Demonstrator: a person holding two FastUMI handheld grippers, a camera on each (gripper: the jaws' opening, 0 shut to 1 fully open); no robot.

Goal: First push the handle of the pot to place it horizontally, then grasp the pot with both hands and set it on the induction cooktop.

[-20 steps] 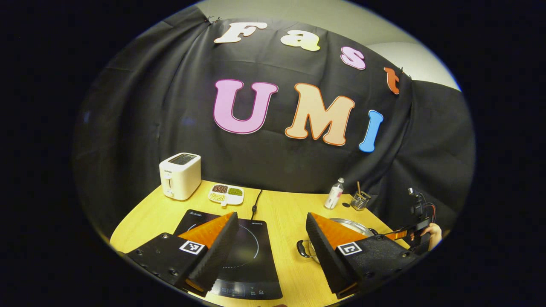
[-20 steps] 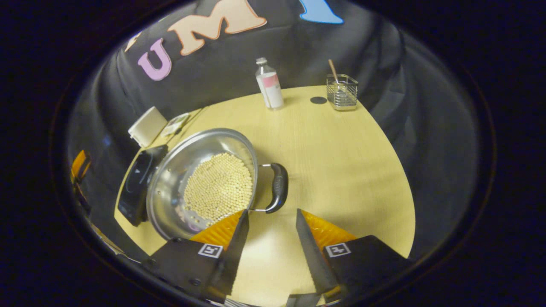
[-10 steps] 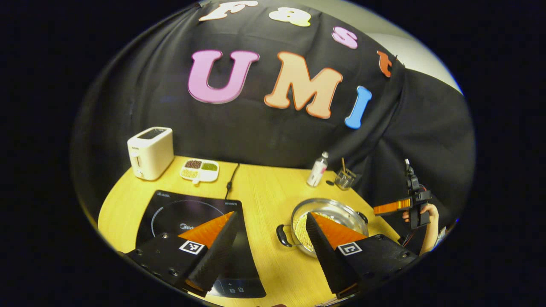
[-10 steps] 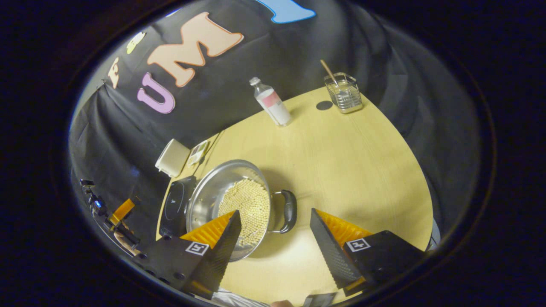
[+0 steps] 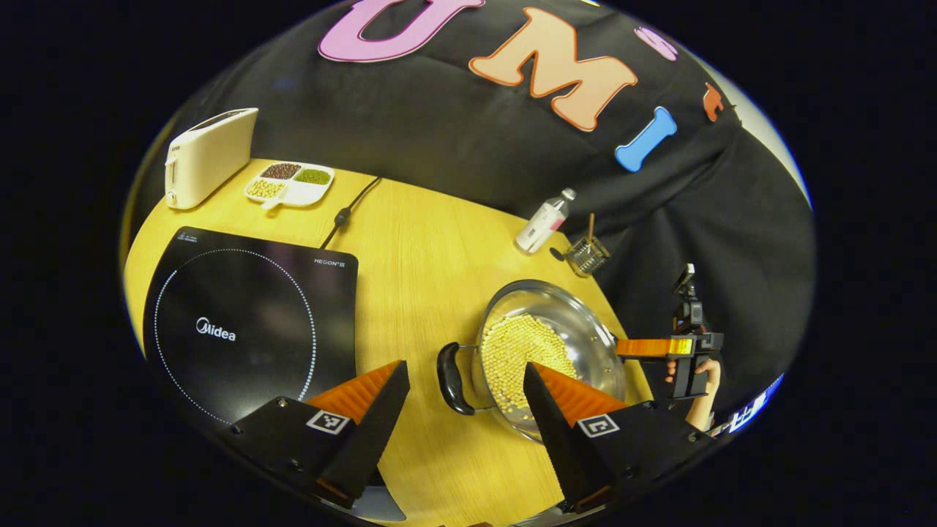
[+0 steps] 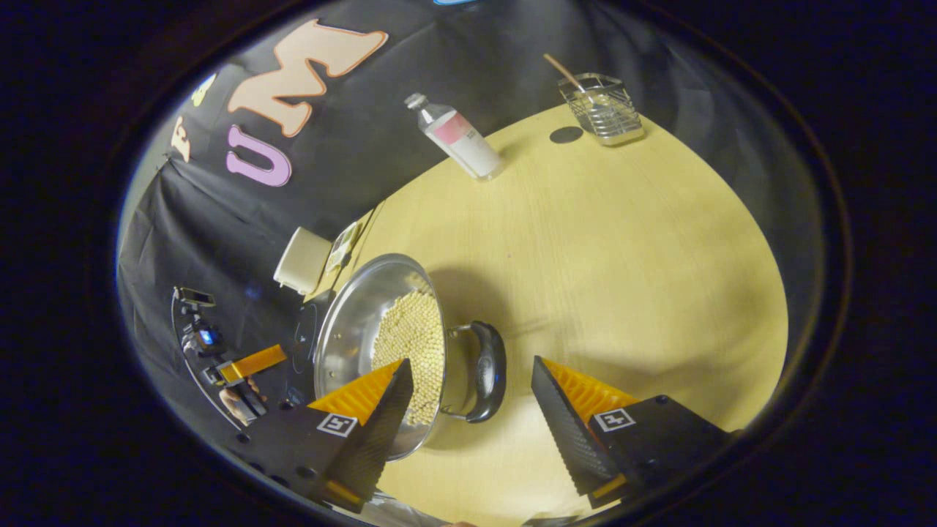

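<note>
Your left gripper (image 5: pixel 463 410) hangs above the table's near edge with its fingers spread wide and nothing between them, tilted down toward the table (image 5: pixel 417 241). The pot (image 5: pixel 545 351) sits just ahead of it, its left handle (image 5: pixel 448 368) lying in the gap between your fingers but beyond their tips, not touched. Your right gripper (image 6: pixel 468 399) is likewise spread wide and holds nothing; the pot's right handle (image 6: pixel 489 369) lies between its fingers, just past the tips, with one finger over the pot's rim. In the left gripper view, your hand (image 5: pixel 697 377) holds that gripper at the table's right edge. The pot holds a layer of pale round beans (image 6: pixel 411 344). The induction cooktop (image 5: pixel 249 315) lies toward the table's left edge, well apart from the pot.
</note>
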